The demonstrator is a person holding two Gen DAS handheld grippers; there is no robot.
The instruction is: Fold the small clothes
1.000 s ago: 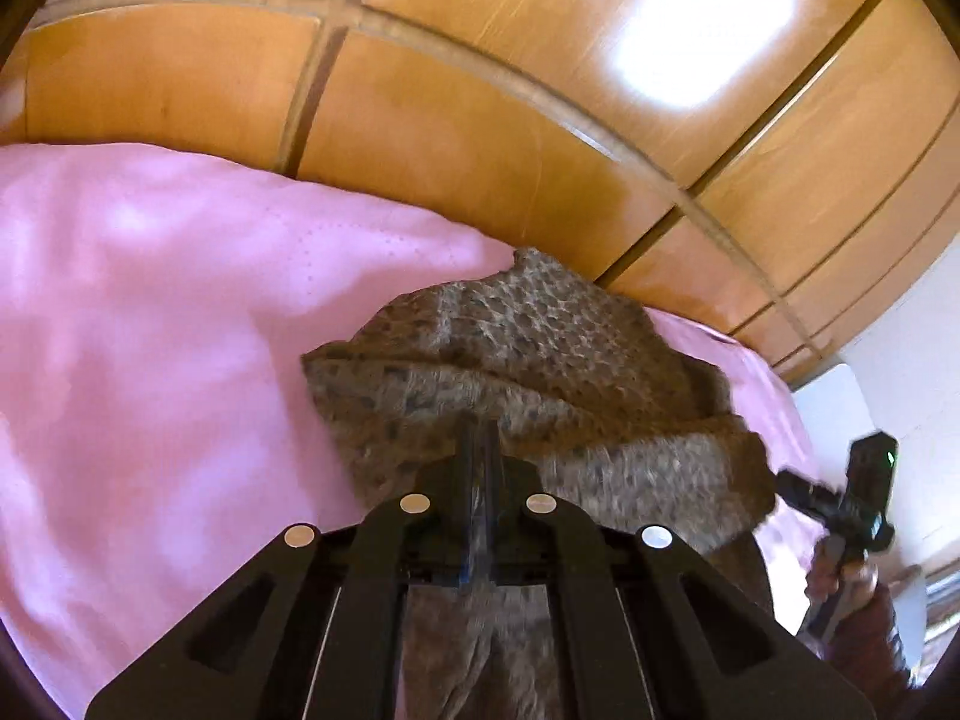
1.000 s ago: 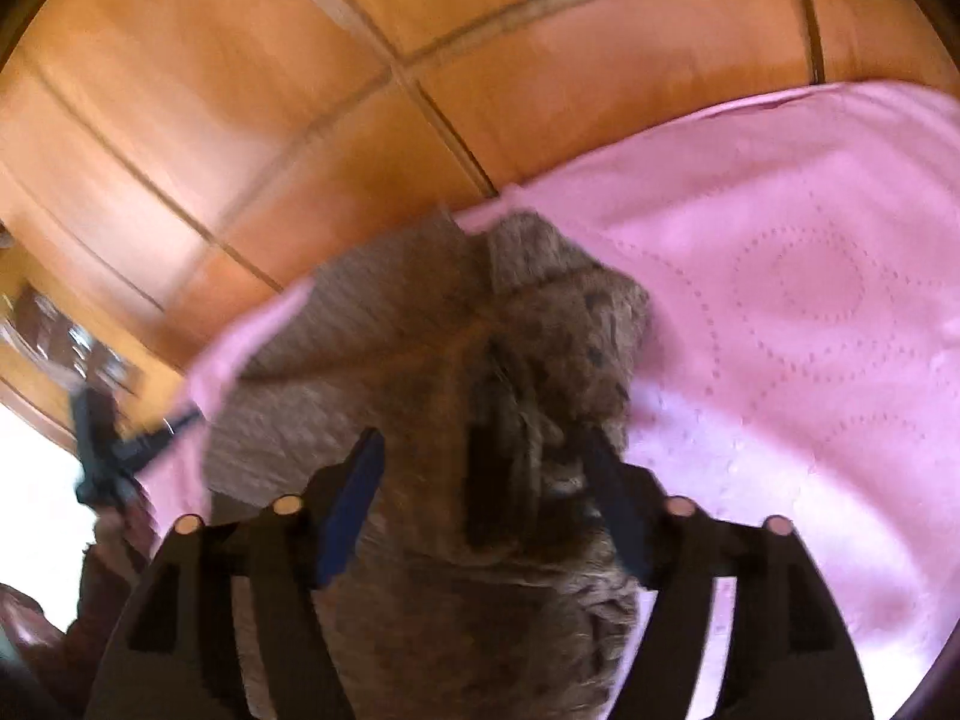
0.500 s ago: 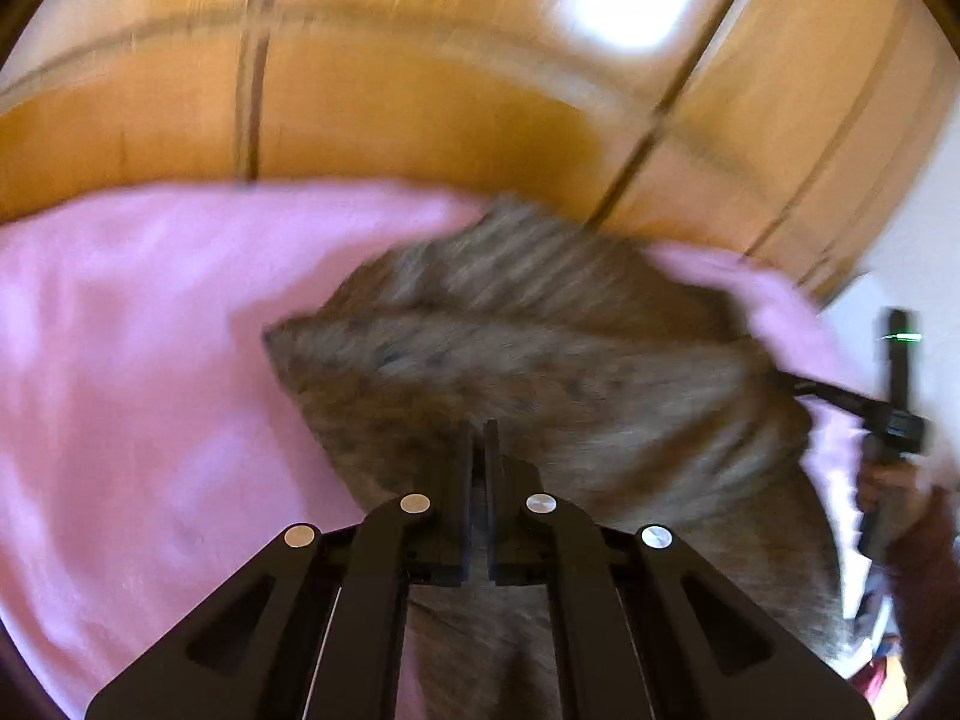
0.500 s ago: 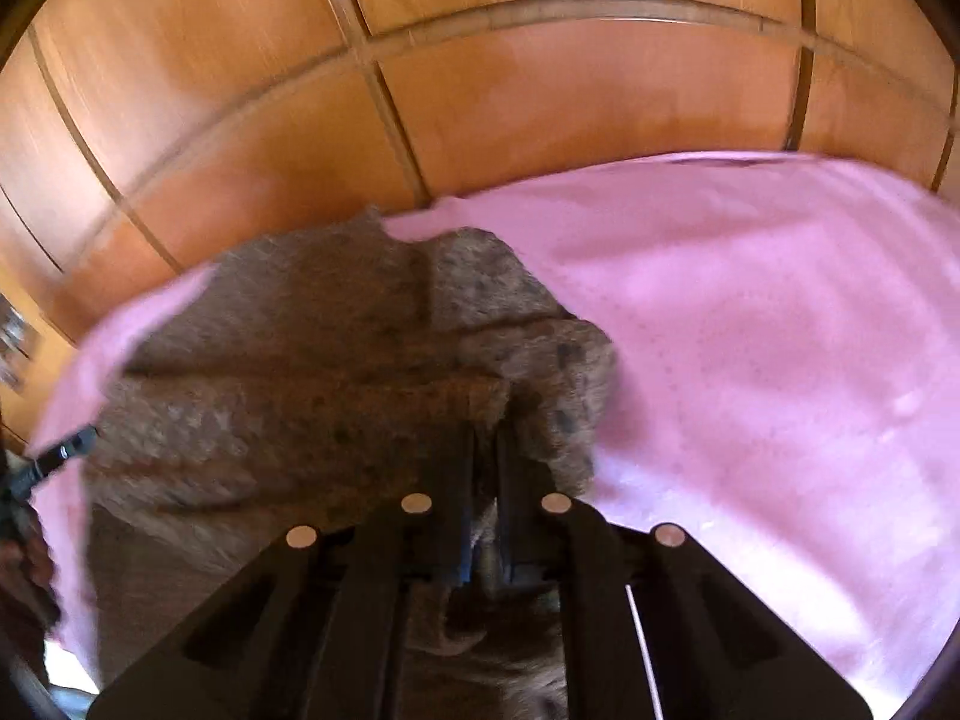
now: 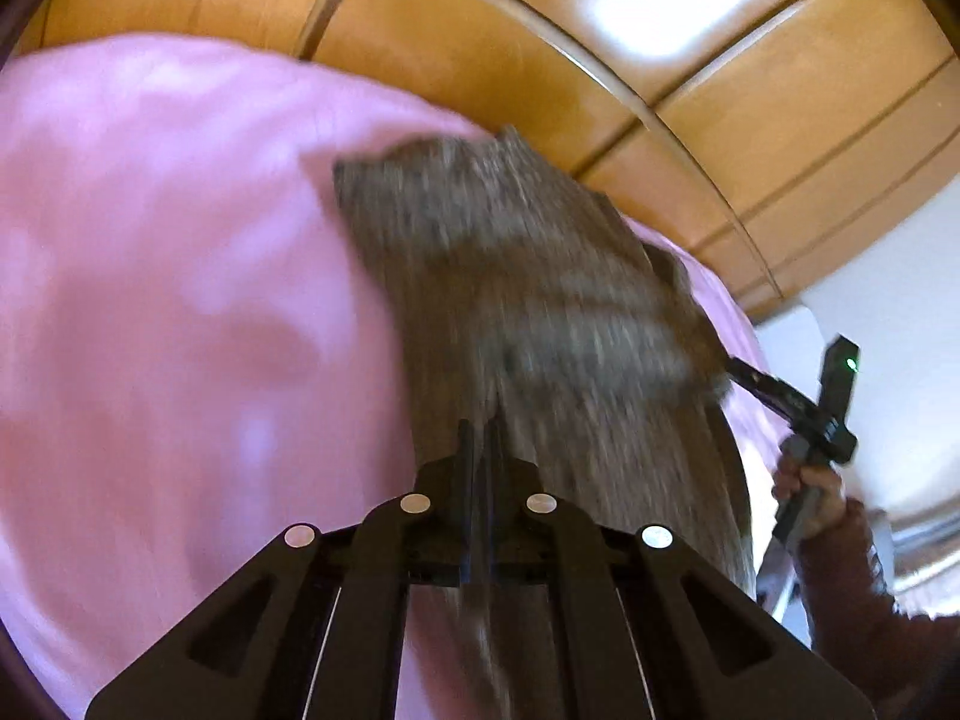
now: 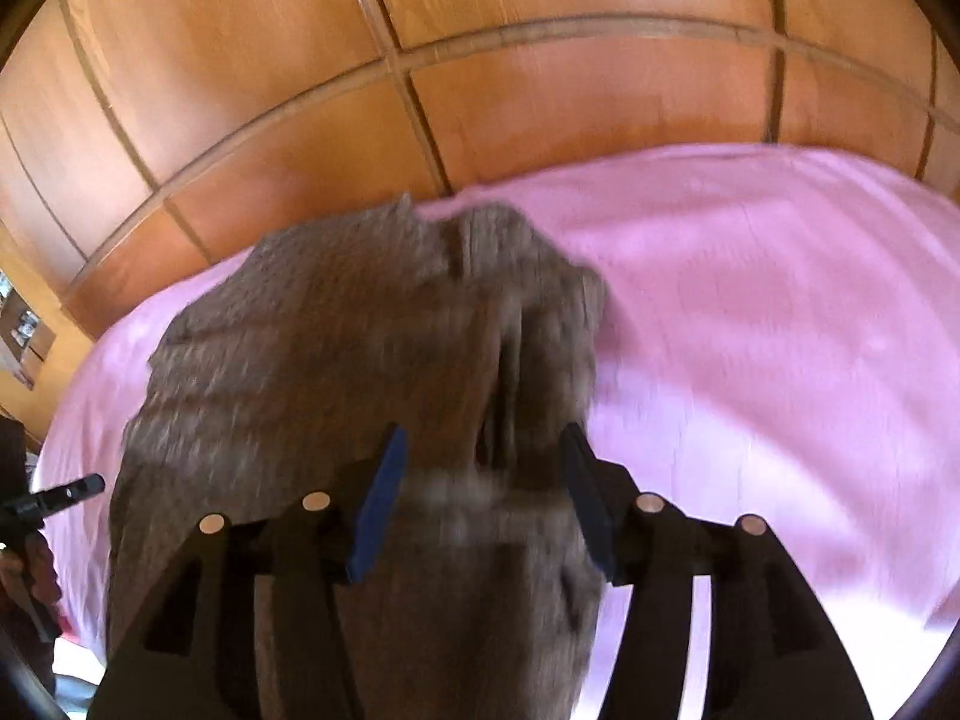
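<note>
The left gripper [image 5: 478, 429] has its jaws pressed together on the near edge of the grey-brown knit garment [image 5: 528, 300], while the right gripper [image 6: 480, 450] stands with its jaws spread wide, the blurred cloth between them but not gripped. The garment stretches away over the pink bedcover [image 5: 180, 330] to its far edge, where wooden panelling [image 6: 540, 90] rises behind
</note>
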